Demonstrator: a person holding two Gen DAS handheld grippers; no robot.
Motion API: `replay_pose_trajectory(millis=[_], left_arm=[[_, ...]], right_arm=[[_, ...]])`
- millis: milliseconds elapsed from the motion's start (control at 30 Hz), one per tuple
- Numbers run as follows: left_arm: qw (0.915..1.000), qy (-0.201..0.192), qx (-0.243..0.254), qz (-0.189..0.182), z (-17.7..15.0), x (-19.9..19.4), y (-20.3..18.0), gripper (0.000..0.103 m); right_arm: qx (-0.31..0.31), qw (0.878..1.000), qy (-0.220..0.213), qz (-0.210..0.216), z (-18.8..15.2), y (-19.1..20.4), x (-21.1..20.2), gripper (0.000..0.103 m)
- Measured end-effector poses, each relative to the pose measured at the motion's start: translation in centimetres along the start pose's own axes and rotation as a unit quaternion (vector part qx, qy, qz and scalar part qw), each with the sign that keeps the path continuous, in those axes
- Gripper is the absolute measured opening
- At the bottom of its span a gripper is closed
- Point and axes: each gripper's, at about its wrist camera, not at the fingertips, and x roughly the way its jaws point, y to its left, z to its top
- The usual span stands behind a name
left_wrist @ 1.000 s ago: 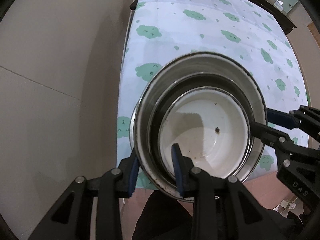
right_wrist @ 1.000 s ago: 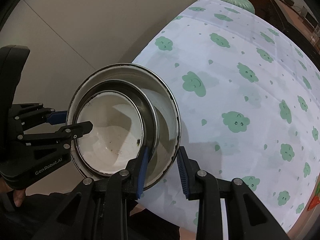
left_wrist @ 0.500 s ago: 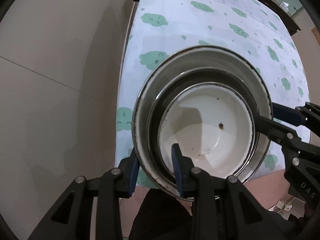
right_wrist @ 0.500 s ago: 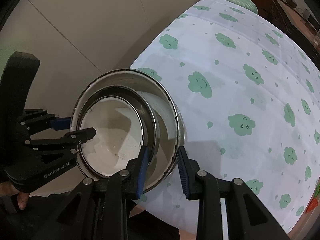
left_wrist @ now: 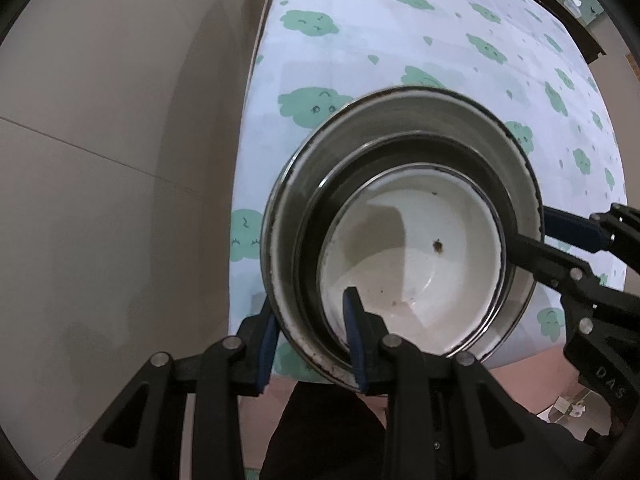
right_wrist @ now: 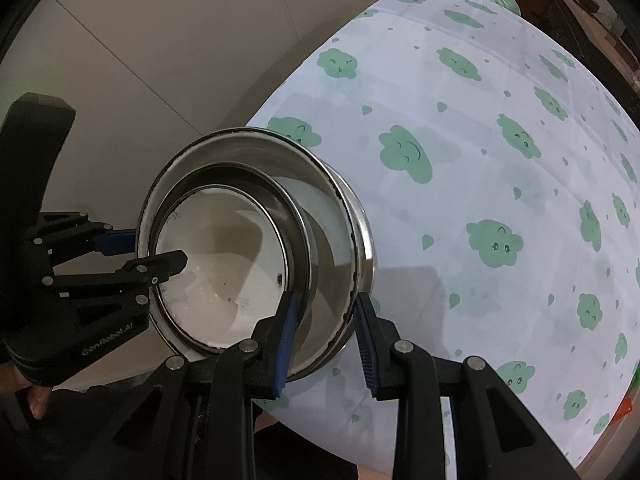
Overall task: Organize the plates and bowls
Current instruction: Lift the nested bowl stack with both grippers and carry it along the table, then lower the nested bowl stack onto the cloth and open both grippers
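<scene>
Nested stack of bowls [left_wrist: 404, 220] held tilted in air above near edge of desk [left_wrist: 440, 40] with cloud-print tablecloth [right_wrist: 500, 160]. Left gripper [left_wrist: 310, 342] clamps stack's near wall, one finger inside white inner bowl [left_wrist: 416, 276]. Right gripper [right_wrist: 326, 340] clamps opposite side of outer steel bowl [right_wrist: 340, 248]. Dark speck on white bowl's bottom.

A: Any readable text?

B: Two bits, both on gripper bodies. "GenRobot.AI" in pale letters on the black housing of the left gripper [right_wrist: 120, 242], seen from the right wrist view.

A: And the other?

B: "DAS" on the black body of the right gripper [left_wrist: 532, 236], left wrist view, cut off at the frame edge. Nothing else legible.
</scene>
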Motion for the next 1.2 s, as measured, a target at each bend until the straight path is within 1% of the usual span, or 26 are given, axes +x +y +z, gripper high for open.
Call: replay_pose_trajectory(millis=[133, 233, 367, 833, 900, 933, 1000, 1133, 1200], left_arm=[[1.0, 0.002, 0.001, -0.001, -0.1, -0.2, -0.1, 0.029], [1.0, -0.003, 0.007, 0.004, 0.0, -0.6, -0.4, 0.029], [1.0, 0.004, 0.005, 0.006, 0.0, -0.2, -0.5, 0.029], [1.0, 0.001, -0.003, -0.009, 0.0, -0.5, -0.5, 0.029], [0.9999, -0.007, -0.003, -0.01, 0.0, -0.9, -0.4, 0.034], [0.9999, -0.012, 0.0, -0.011, -0.1, -1.2, -0.6, 0.035], [0.9997, -0.022, 0.006, -0.008, -0.1, -1.8, -0.8, 0.038], [0.9993, -0.034, 0.012, -0.009, -0.3, -2.6, -1.0, 0.039], [0.9987, -0.047, 0.016, -0.011, -0.4, -3.1, -0.9, 0.039]], right_arm=[[0.001, 1.0, 0.003, 0.003, 0.1, -0.1, 0.0, 0.032], [0.002, 1.0, 0.005, 0.003, 0.1, -0.2, 0.1, 0.032], [0.001, 1.0, 0.008, 0.008, 0.1, -0.2, 0.2, 0.032], [-0.003, 1.0, 0.006, -0.005, 0.0, 0.2, 0.0, 0.034], [-0.001, 1.0, 0.004, -0.008, -0.1, 0.3, -0.2, 0.035], [0.0, 1.0, 0.0, -0.007, -0.1, 0.3, -0.4, 0.036], [0.001, 1.0, -0.009, -0.003, -0.2, 0.5, -0.9, 0.044], [-0.004, 1.0, -0.021, -0.015, -0.3, 1.2, -1.7, 0.045], [0.0, 0.999, -0.028, -0.028, -0.6, 1.4, -2.1, 0.045]])
